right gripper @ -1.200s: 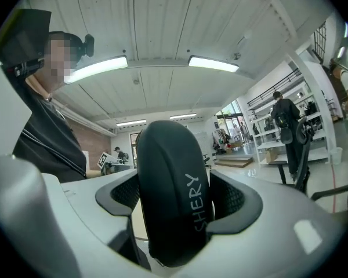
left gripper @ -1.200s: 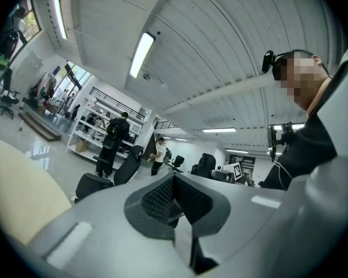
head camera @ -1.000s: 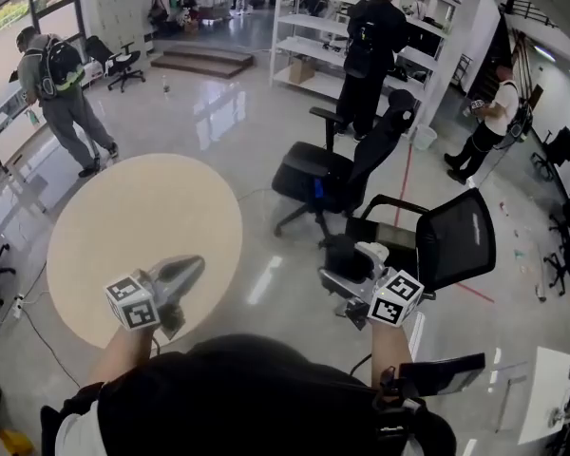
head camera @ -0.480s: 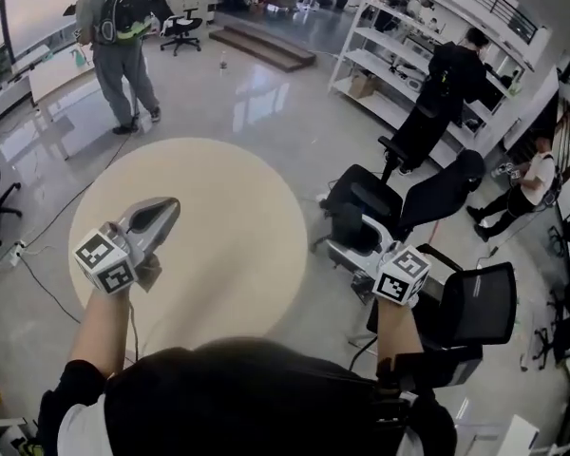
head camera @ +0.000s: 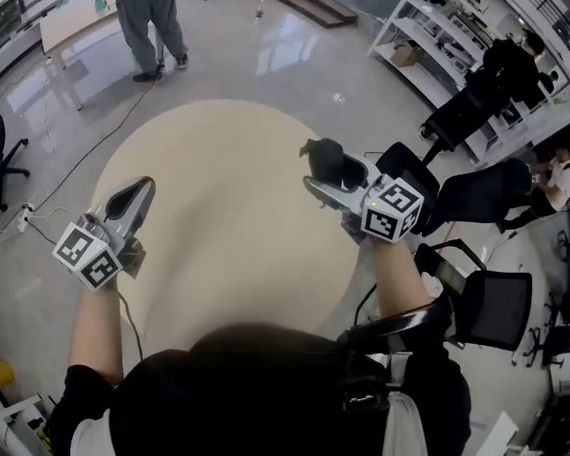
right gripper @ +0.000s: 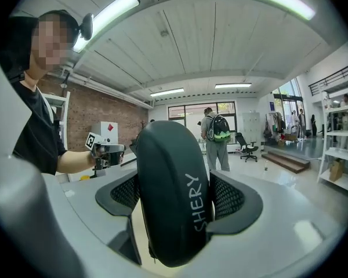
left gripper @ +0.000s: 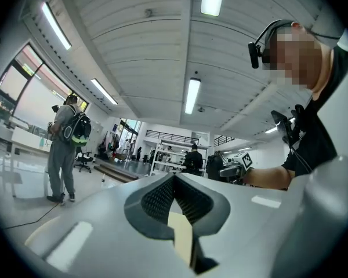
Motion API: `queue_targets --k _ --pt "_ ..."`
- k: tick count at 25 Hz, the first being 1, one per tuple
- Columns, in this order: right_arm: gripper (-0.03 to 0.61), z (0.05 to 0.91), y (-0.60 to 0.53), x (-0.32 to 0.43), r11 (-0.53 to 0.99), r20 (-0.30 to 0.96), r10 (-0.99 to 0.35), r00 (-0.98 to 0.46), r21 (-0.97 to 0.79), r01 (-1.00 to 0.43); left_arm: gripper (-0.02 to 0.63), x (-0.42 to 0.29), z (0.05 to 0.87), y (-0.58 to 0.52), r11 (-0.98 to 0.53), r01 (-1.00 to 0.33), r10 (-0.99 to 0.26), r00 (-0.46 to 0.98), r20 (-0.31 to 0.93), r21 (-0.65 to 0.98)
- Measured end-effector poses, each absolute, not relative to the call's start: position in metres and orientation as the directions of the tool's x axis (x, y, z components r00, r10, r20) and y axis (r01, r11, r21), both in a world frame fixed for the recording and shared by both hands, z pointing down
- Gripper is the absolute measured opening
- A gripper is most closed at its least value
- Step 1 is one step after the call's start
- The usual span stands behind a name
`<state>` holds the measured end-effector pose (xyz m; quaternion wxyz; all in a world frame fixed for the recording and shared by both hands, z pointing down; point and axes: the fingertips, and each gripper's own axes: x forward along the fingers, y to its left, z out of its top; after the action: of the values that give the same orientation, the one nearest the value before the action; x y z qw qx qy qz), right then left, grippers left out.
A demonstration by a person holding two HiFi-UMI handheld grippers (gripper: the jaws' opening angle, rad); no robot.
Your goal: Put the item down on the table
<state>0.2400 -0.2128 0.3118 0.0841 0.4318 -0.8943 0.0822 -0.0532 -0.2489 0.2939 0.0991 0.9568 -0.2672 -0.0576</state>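
Left gripper first: I hold it at the 9 o'clock edge of the round beige table. Its jaws are closed tip to tip with nothing between them. The left gripper view shows only a sliver of the pale tabletop through the slit below the pads. My forearm runs back from it toward 6 o'clock, and the marker cube sits at the near end of the tool.

Across the tabletop, at about 3 o'clock, is my right gripper. Its jaws stand fairly wide and are clamped on a black oval case, with one ribbed pad pressed against each flat side. In the right gripper view the case stands on edge between the pads, and white lettering runs up its side. Seen from my head, the case hangs at the table's right rim, just inside the edge. I cannot tell whether its underside touches the wood or is held a little above it.

Beyond the table, at 11 o'clock, a person with a backpack stands on the shiny floor. Toward 1 o'clock there are white shelves with another person in dark clothes beside them. Black office chairs crowd the floor from 2 to 4 o'clock, near my right elbow.
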Motion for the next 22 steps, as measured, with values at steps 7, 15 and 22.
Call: queue_targets --k 7,15,22 --pt "0.374 0.349 -0.326 0.172 0.659 0.303 -0.697 -0.650 -0.088 -0.747 -0.005 -0.120 0.338 -0.328 -0.784 -0.565 -0.589 0.808 -0.022 0.258" --pt "0.374 0.390 -0.397 0.134 0.711 0.361 -0.627 -0.690 -0.097 -0.696 -0.005 -0.145 0.383 -0.364 -0.736 -0.620 -0.642 0.767 0.013 0.272" --pt "0.374 0.433 -0.471 0.071 0.772 0.417 -0.540 -0.731 -0.100 -0.627 -0.005 -0.182 0.431 -0.414 -0.688 -0.657 -0.682 0.731 0.036 0.309"
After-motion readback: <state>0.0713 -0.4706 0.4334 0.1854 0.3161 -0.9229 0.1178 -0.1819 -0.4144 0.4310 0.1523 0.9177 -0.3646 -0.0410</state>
